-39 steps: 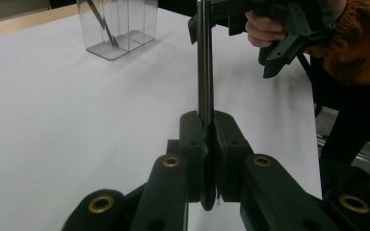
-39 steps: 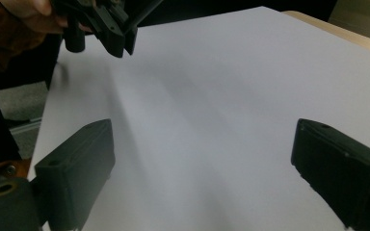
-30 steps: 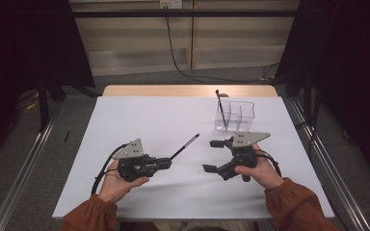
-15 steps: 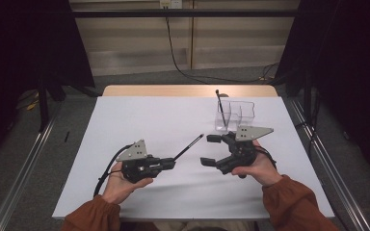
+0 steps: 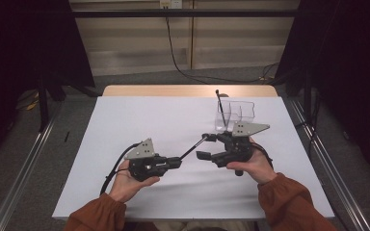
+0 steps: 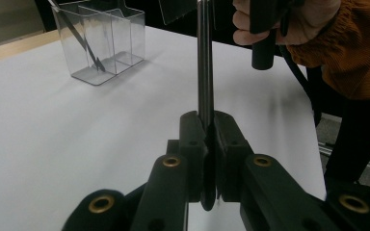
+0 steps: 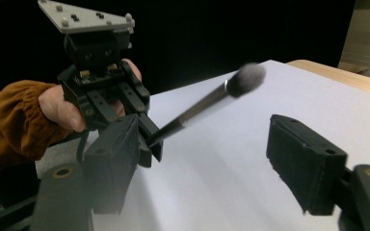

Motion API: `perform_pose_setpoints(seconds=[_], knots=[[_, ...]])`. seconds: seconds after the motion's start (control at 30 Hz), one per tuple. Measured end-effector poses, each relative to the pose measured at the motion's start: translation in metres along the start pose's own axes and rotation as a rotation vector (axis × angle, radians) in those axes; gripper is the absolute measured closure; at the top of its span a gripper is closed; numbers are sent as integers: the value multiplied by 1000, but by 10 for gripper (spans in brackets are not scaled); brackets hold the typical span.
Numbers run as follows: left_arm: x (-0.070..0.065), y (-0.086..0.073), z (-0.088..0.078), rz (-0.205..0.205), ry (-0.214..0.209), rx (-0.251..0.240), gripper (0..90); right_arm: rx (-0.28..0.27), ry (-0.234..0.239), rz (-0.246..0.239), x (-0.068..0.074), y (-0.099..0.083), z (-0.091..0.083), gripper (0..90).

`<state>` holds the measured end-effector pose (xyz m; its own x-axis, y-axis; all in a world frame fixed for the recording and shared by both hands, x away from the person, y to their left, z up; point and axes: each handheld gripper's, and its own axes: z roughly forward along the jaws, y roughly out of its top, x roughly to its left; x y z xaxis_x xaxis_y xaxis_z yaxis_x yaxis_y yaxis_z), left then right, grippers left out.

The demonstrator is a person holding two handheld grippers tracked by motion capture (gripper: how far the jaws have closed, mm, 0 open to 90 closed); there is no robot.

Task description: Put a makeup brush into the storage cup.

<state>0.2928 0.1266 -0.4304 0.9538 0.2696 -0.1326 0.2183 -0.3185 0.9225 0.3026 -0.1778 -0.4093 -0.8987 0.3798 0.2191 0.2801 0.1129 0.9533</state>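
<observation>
Looks like a handoff midway; left gripper [image 5: 176,162] is clamped on a brush [image 5: 192,147], thin dark handle, fluffy grey tip aimed at 2 o'clock toward the right gripper [image 5: 208,146], whose jaws are spread wide; still left, I'd guess: grab it, drop it in the organizer [image 5: 235,115] at 1 o'clock, one brush inside already.

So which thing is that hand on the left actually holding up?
Start at the white table and find the left gripper near its front edge. Clamped in its jaws is a makeup brush, angled up toward the right gripper. Unlike the dark stick in the clear organizer, it has a fluffy grey tip.
</observation>
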Motion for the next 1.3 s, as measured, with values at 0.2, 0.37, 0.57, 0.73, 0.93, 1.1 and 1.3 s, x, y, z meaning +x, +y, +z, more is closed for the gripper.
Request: perform_pose_setpoints(seconds=[0.2,0.37,0.57,0.73,0.93,1.1,1.3], knots=[[0,-1,2,2,-2,1,840,30,19,10,1,-2,4,430],[-1,-3,5,2,-10,9,841,25,22,22,0,-3,5,534],[-1,-5,7,3,-14,18,841,15,44,49,-1,-3,5,679],[-2,-8,11,5,-18,32,840,8,80,93,-4,-4,4,744],[-1,-10,13,16,-20,43,839,8,110,120,-5,-4,6,785],[-1,-11,16,14,-14,44,831,3,121,152,-5,-3,5,818],[1,-12,16,-11,-2,39,804,10,129,161,-4,-2,6,835]])
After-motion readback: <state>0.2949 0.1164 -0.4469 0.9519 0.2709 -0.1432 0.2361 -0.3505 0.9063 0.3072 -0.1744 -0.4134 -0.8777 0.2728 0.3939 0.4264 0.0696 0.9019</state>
